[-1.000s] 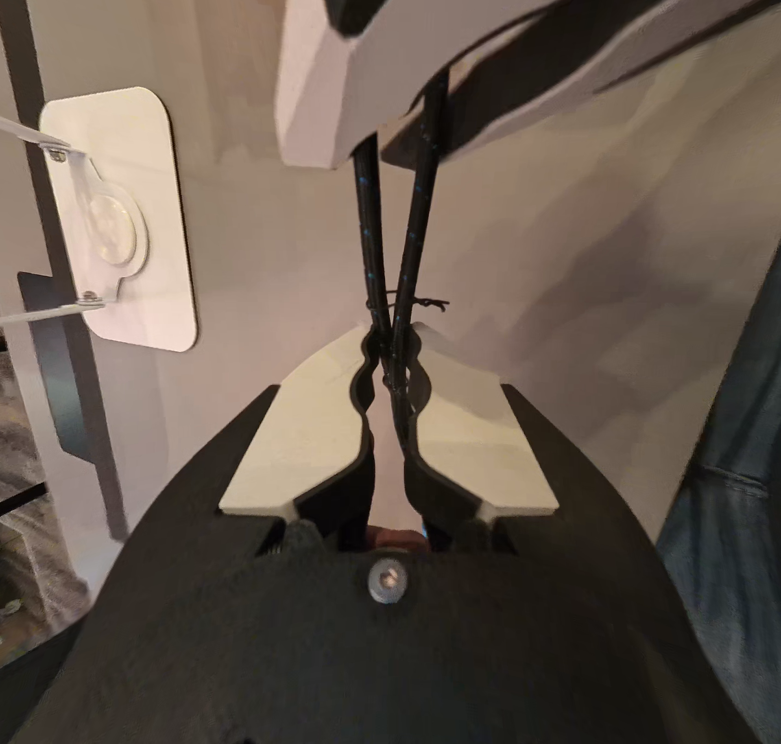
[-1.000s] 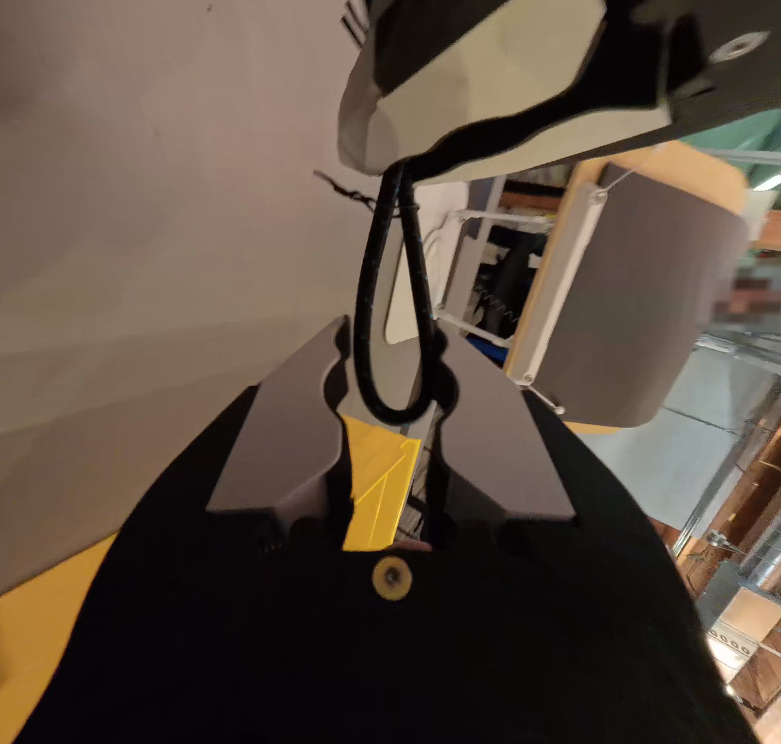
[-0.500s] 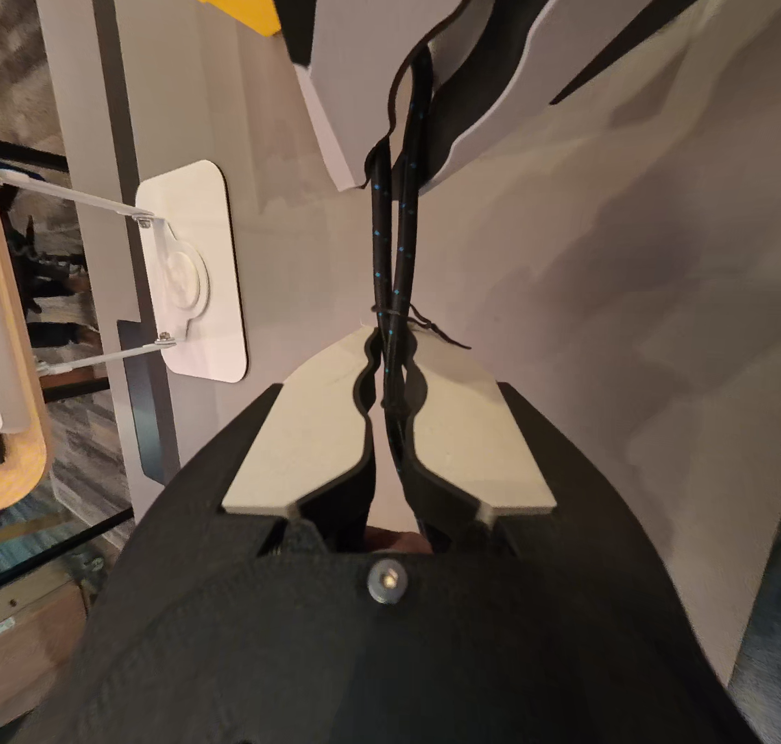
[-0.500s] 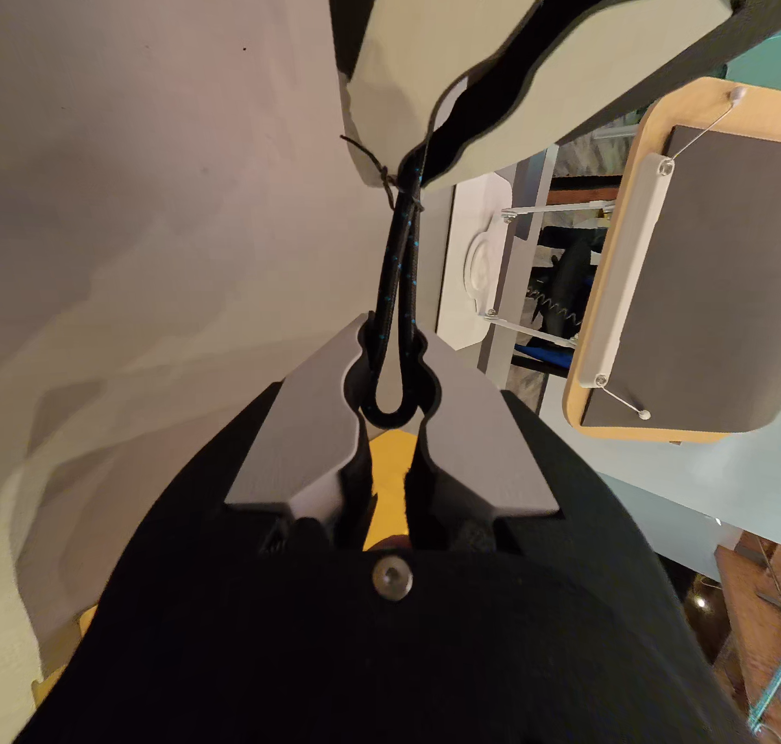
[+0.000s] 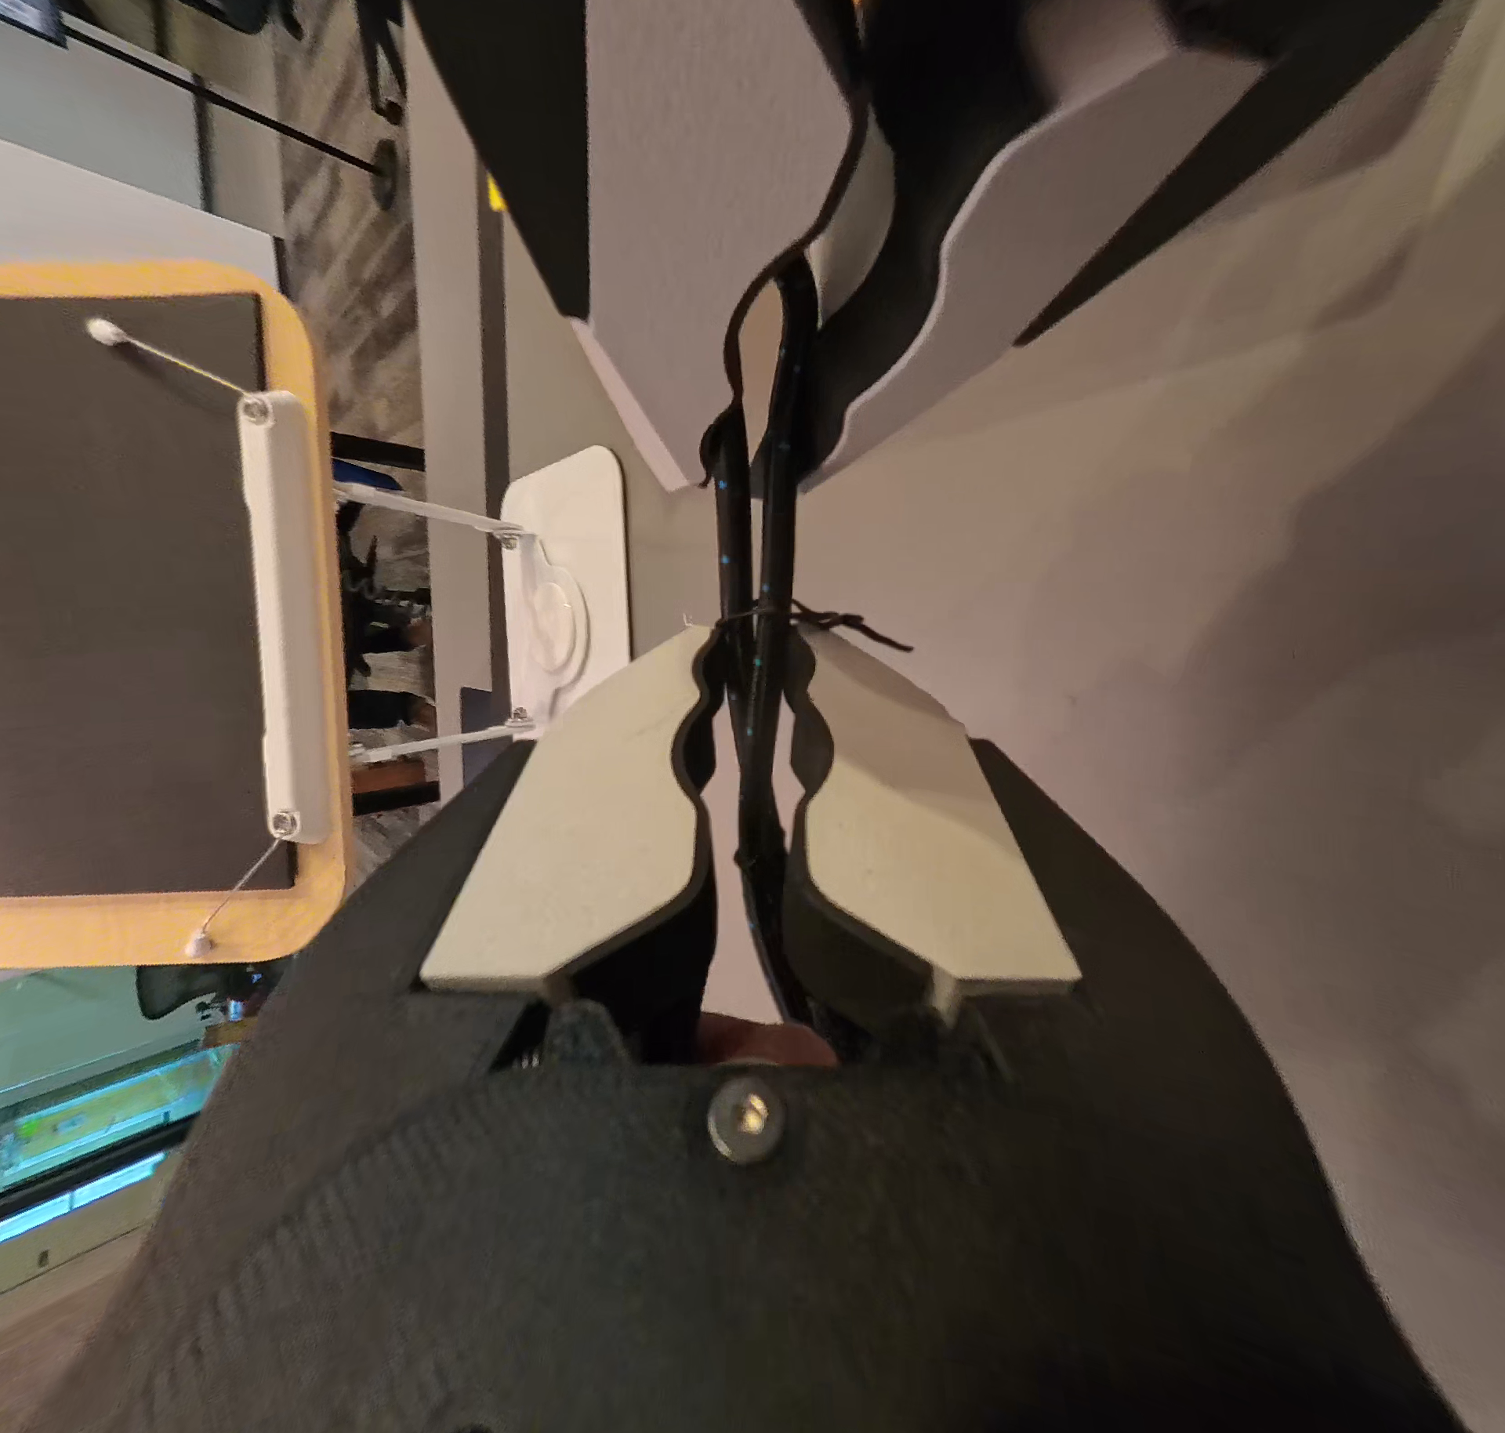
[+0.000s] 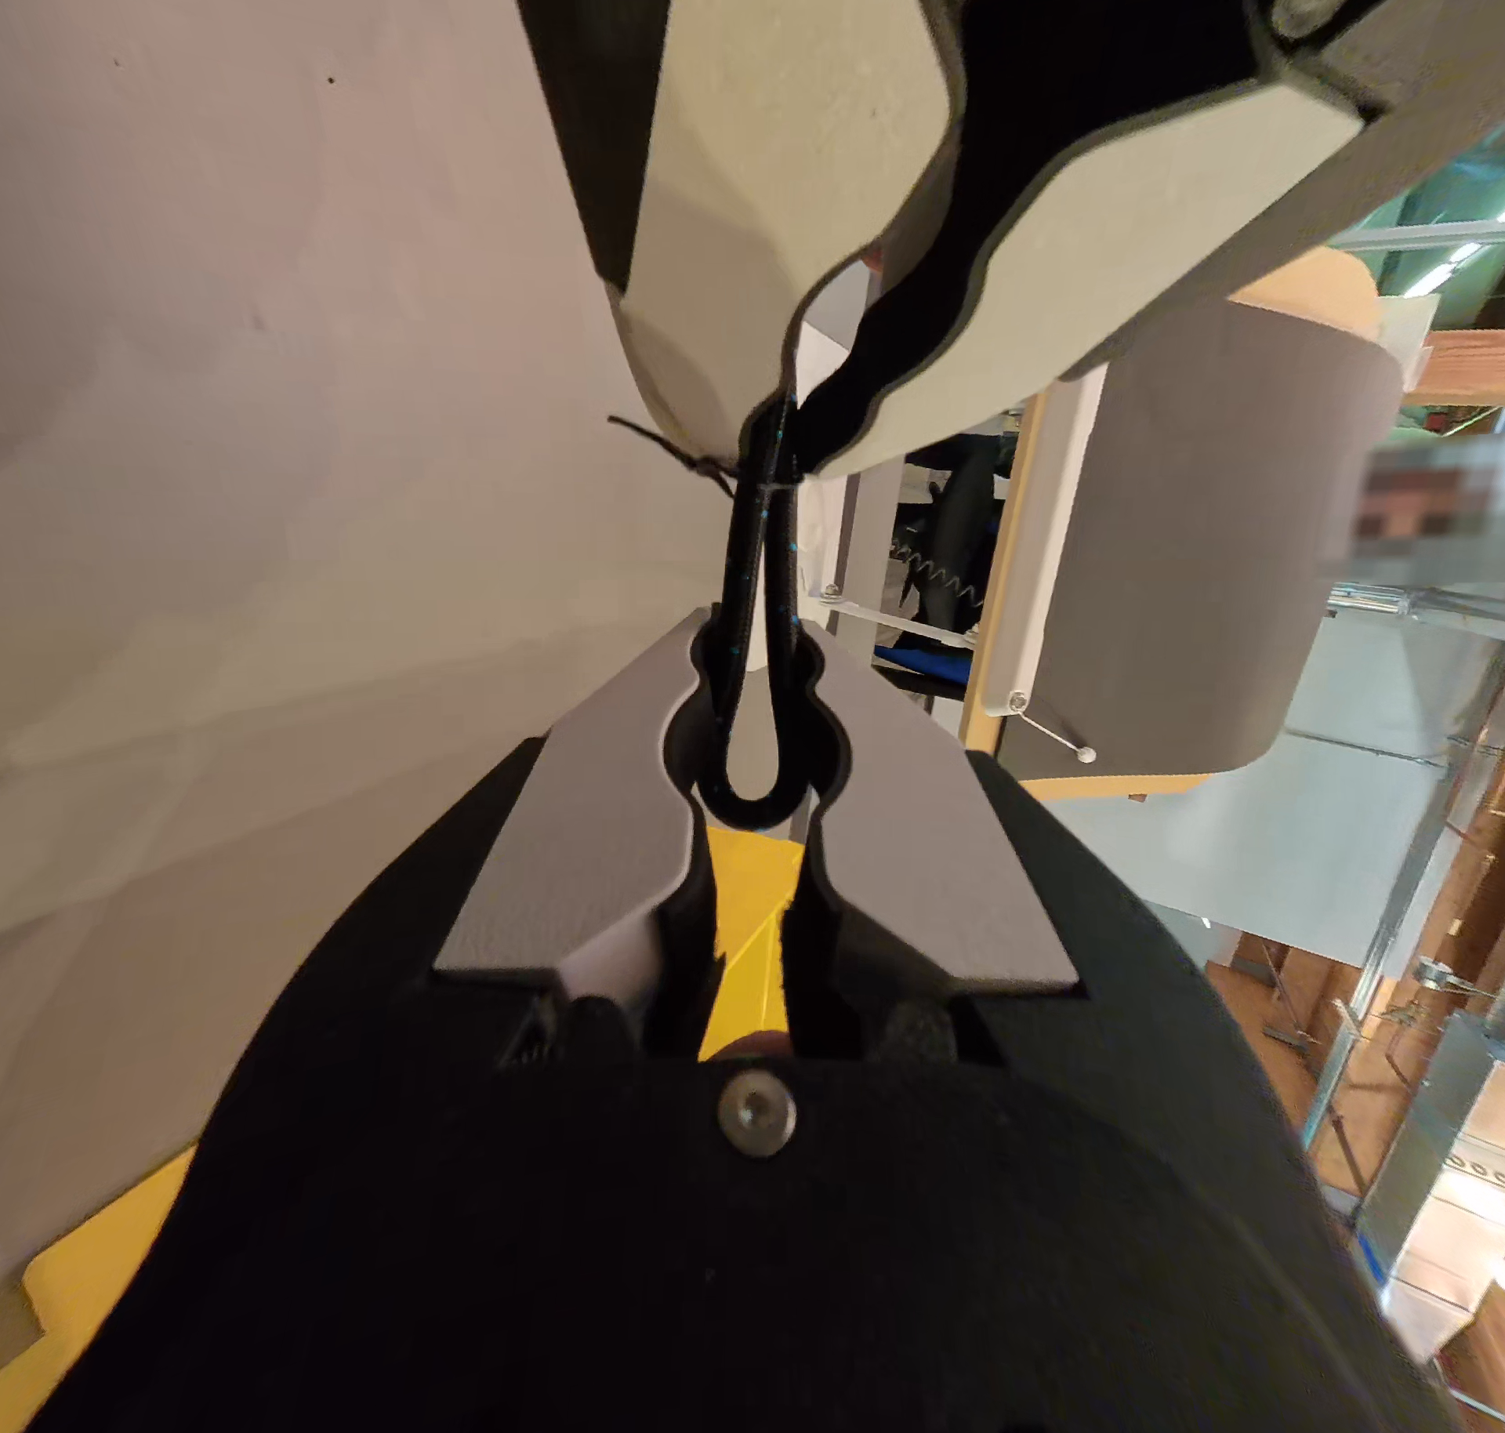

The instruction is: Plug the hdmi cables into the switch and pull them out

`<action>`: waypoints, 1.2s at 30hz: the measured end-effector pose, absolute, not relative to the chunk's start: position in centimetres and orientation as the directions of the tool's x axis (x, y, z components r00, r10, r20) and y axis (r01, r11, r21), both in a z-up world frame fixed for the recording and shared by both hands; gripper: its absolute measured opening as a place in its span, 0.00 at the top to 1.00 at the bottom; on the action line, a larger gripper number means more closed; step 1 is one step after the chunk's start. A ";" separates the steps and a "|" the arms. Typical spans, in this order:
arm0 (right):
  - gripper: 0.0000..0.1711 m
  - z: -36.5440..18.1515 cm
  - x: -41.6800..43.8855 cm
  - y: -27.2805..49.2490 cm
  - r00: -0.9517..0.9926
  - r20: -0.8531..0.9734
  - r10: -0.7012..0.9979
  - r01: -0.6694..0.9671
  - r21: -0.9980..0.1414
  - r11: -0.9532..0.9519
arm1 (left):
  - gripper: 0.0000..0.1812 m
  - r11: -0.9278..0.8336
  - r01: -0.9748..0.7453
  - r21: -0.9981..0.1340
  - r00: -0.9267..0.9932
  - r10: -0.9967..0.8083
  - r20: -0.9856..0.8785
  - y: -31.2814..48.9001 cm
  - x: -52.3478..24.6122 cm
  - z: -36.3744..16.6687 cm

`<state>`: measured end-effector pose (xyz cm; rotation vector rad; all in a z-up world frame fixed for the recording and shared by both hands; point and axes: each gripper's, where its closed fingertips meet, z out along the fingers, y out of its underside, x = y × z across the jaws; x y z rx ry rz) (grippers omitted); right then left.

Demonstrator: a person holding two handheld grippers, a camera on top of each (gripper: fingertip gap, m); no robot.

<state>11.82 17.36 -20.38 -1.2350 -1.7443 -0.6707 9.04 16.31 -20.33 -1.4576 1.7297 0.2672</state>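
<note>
Both claws pinch one folded cable: left claw [image 5: 753, 665] nearly closed on its doubled strands [image 5: 753, 547] at frame centre, right claw [image 6: 757, 661] closed around the bend [image 6: 753, 799]. Braided and tied with a thin tie [image 5: 822, 620], it looks light, limp yet springy; grip near the tie. Pale bench [image 5: 1140, 661] fills the right; no switch is visible.

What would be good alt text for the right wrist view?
The right gripper is shut on the bend of a doubled black cable. The left gripper grips both strands opposite, beside a thin tie.
</note>
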 end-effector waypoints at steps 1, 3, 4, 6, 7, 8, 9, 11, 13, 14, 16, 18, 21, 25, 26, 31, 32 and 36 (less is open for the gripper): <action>0.95 -20.3 11.8 17.3 -0.128 0.878 0.461 0.930 -0.055 0.363 | 0.93 0.304 -0.886 -0.350 0.032 -0.713 -0.701 16.2 9.3 -20.2; 0.95 -20.2 11.6 17.3 -0.131 0.883 0.451 0.929 -0.050 0.368 | 0.92 0.317 -0.880 -0.353 0.029 -0.707 -0.707 16.0 9.9 -20.0; 0.95 -20.2 11.6 17.2 -0.131 0.884 0.449 0.928 -0.051 0.370 | 0.92 0.323 -0.877 -0.355 0.026 -0.706 -0.708 15.9 10.1 -19.9; 0.95 -20.1 11.5 17.2 -0.124 0.889 0.442 0.926 -0.057 0.373 | 0.92 0.332 -0.872 -0.360 0.024 -0.706 -0.708 15.8 10.5 -19.9; 0.95 -20.0 11.6 17.2 -0.122 0.891 0.437 0.926 -0.056 0.373 | 0.92 0.334 -0.873 -0.356 0.023 -0.700 -0.714 15.9 10.6 -19.9; 0.95 -19.9 11.6 17.2 -0.119 0.895 0.430 0.925 -0.057 0.375 | 0.92 0.334 -0.874 -0.354 0.023 -0.699 -0.715 15.9 10.6 -19.9; 0.95 -19.7 11.6 17.3 -0.117 0.903 0.413 0.924 -0.054 0.379 | 0.93 0.335 -0.872 -0.357 0.028 -0.694 -0.720 16.0 10.7 -19.7; 0.94 -19.3 11.6 17.4 -0.118 0.911 0.394 0.920 -0.049 0.390 | 0.93 0.339 -0.866 -0.368 0.044 -0.681 -0.731 16.2 10.8 -19.4; 0.93 -19.4 11.6 17.4 -0.134 0.902 0.410 0.916 -0.045 0.399 | 0.93 0.333 -0.865 -0.376 0.061 -0.674 -0.736 16.3 10.8 -19.4; 0.92 -19.5 11.7 17.5 -0.141 0.895 0.423 0.917 -0.043 0.397 | 0.93 0.316 -0.861 -0.398 0.083 -0.686 -0.723 16.3 10.8 -19.6; 0.86 -19.4 11.9 17.6 -0.142 0.892 0.428 0.924 -0.036 0.380 | 0.93 0.307 -0.848 -0.432 0.121 -0.681 -0.722 16.6 10.8 -19.4; 0.79 -19.0 12.1 17.6 -0.112 0.899 0.424 0.931 -0.054 0.361 | 0.93 0.306 -0.841 -0.446 0.140 -0.673 -0.726 16.7 10.9 -18.9; 0.70 -18.4 12.8 17.6 -0.098 0.906 0.413 0.939 -0.053 0.339 | 0.93 0.291 -0.843 -0.452 0.169 -0.654 -0.737 17.3 10.3 -18.6; 0.75 -17.0 14.9 17.5 0.024 0.889 0.458 0.943 -0.172 0.284 | 0.93 0.233 -0.808 -0.541 0.286 -0.647 -0.706 18.3 8.9 -17.7; 0.78 -16.8 14.8 16.8 0.110 0.851 0.514 0.919 -0.284 0.273 | 0.93 0.218 -0.781 -0.585 0.336 -0.643 -0.688 18.6 8.6 -17.1; 0.96 -14.6 10.6 12.6 0.434 0.213 0.875 0.386 -0.922 0.034 | 0.93 0.284 -0.661 -0.695 0.467 -0.569 -0.677 18.5 7.9 -13.3; 0.96 -13.8 10.3 12.5 0.436 0.104 0.894 0.269 -0.963 -0.020 | 0.93 0.301 -0.640 -0.706 0.484 -0.556 -0.676 18.3 8.0 -12.6; 0.86 -11.5 9.8 13.6 0.388 -0.112 0.915 0.012 -0.992 -0.126 | 0.93 0.389 -0.572 -0.723 0.494 -0.540 -0.681 16.8 8.5 -10.6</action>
